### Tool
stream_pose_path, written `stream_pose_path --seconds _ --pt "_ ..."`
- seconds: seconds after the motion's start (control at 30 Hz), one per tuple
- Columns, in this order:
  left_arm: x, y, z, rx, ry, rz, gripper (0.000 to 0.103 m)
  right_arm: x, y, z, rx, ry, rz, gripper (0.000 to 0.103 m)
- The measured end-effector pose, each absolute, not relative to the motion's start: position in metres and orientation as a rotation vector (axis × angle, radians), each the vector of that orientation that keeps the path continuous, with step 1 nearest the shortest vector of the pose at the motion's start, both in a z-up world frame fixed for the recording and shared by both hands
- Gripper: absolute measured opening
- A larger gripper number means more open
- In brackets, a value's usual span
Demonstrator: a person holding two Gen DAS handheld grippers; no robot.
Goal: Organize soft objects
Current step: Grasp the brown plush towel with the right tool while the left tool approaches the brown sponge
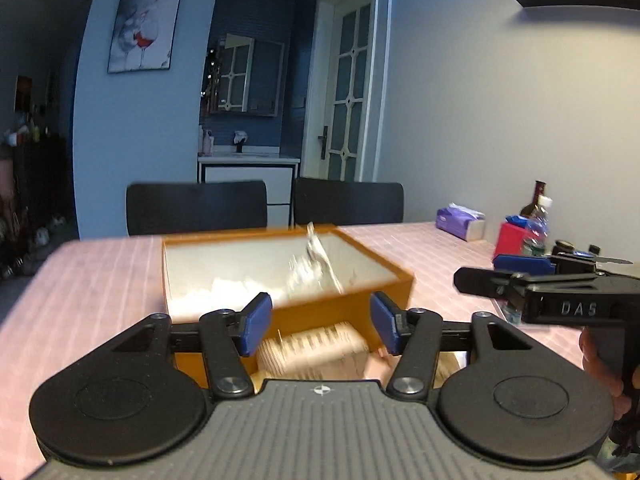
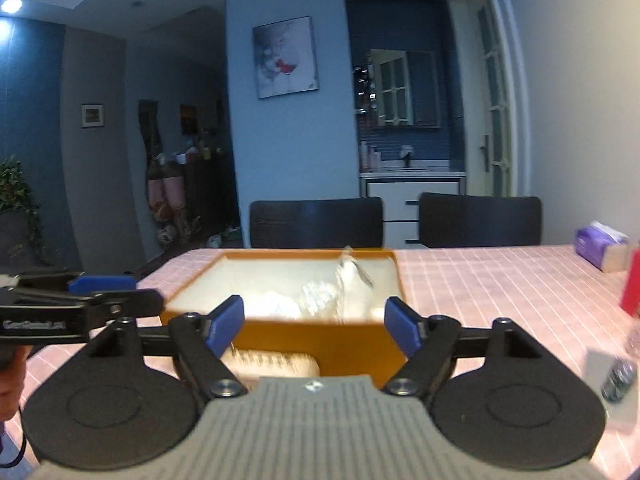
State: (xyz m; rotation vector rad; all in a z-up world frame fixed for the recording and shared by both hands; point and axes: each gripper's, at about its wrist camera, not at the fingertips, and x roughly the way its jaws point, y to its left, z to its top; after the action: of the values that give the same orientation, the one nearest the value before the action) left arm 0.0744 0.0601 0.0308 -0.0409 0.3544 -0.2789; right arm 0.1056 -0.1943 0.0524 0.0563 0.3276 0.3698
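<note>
Both grippers, the left gripper (image 1: 320,322) and the right gripper (image 2: 316,326), hovered side by side just short of the orange box (image 1: 348,300), tilted slightly downward, jaws spread, grasping nothing.

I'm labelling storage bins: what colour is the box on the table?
The box is orange outside with a white interior, clearest in the right wrist view.

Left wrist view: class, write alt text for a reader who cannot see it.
The open left gripper faces an orange box on a pink checked table, holding nothing. The right gripper shows at right.
</note>
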Motion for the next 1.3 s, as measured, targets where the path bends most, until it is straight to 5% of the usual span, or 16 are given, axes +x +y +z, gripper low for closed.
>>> stream_pose_path --seconds 0.27,0.63,0.73,0.8,0.9,1.3 --pt "0.044 0.052 -0.042 0.075 0.487 -0.291 0.079 0.067 -0.2 -0.021 0.02 0.428 0.241 0.086" --pt "0.035 0.053 -0.07 0.058 0.556 -0.223 0.088 0.083 -0.223 -0.059 0.104 0.527 0.186 0.084" --pt "0.037 0.062 -0.073 -0.027 0.584 -0.229 0.088 0.092 -0.226 -0.062 0.131 0.569 0.202 0.064" --pt "0.041 0.067 -0.075 -0.09 0.601 -0.245 0.088 0.094 -0.226 -0.065 0.153 0.602 0.213 0.039" --pt "0.044 0.066 -0.077 -0.146 0.618 -0.287 0.088 0.085 -0.219 -0.064 0.126 0.604 0.21 0.029" --pt "0.041 0.049 -0.072 -0.131 0.656 -0.357 0.087 0.051 -0.192 -0.056 0.139 0.678 0.372 0.013"
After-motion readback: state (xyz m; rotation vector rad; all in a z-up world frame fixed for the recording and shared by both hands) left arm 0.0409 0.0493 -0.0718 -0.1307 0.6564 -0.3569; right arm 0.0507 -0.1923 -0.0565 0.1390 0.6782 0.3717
